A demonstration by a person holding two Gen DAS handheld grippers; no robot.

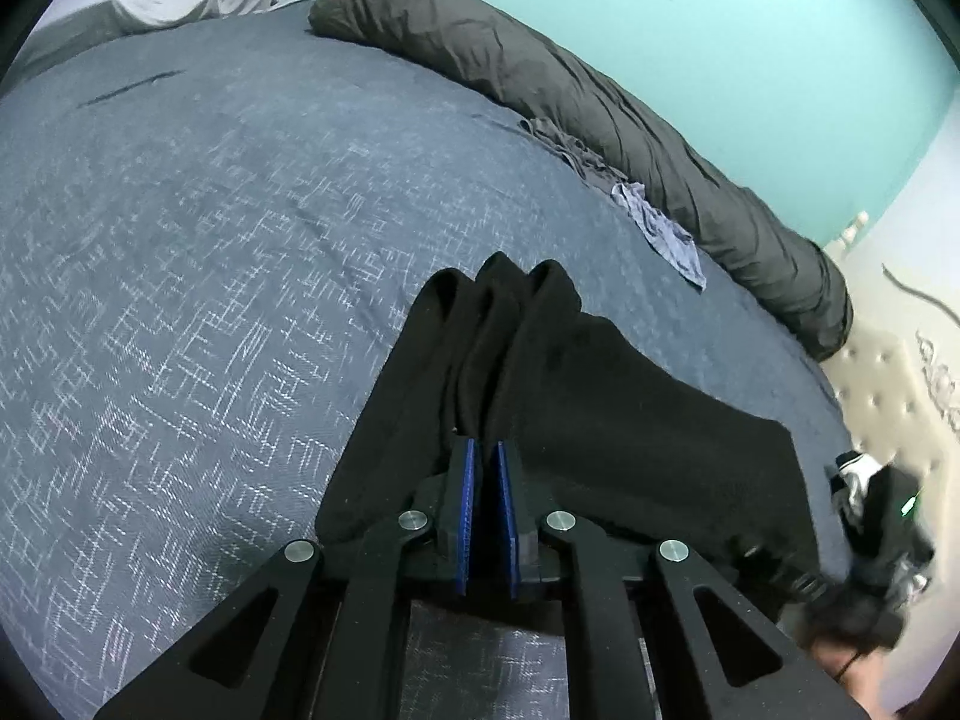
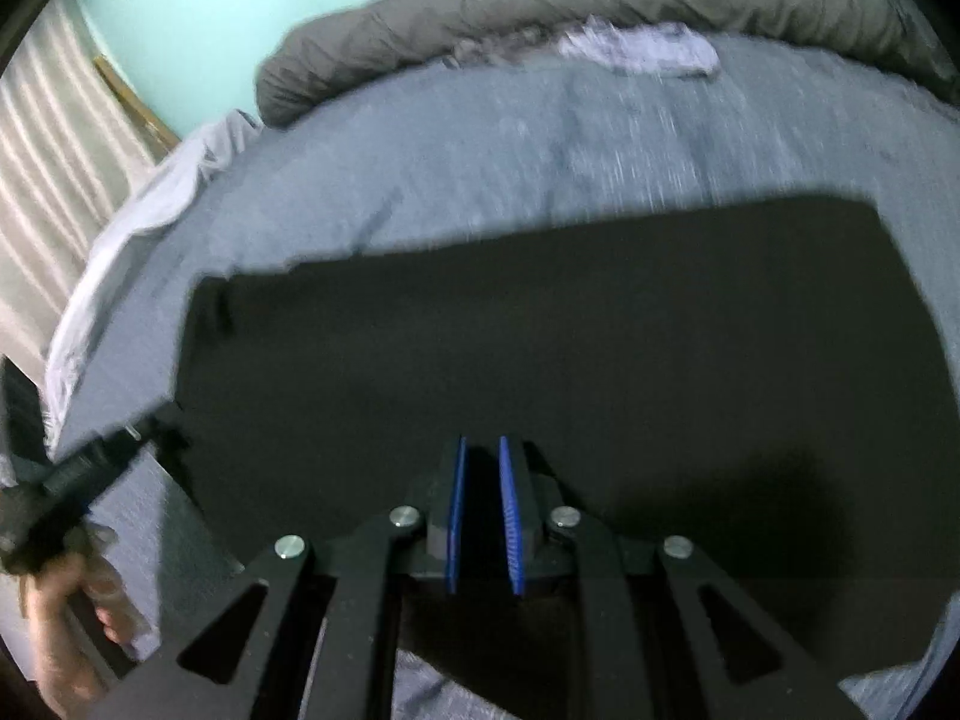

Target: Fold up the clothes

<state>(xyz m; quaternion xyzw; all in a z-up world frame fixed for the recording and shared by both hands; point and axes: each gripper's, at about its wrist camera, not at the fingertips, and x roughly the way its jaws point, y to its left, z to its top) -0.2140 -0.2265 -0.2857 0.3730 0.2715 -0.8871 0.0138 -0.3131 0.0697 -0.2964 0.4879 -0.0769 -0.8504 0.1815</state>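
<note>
Left tongs clamped on a bunched edge of the black garment, blue pads nearly together with folds of cloth rising in ridges just past the tips. Right tongs likewise pinched onto the same black garment, dark cloth filling the narrow gap between the pads. Garment spread mostly flat across the blue-grey bed cover, stretched between both sets of tongs, its far edge lying straight across the bed. Rolled dark grey duvet along the far side against the turquoise wall, a small crumpled pale blue cloth just beside it. A hand gripping the other tool's handle at lower left in the right wrist view, blurred.
</note>
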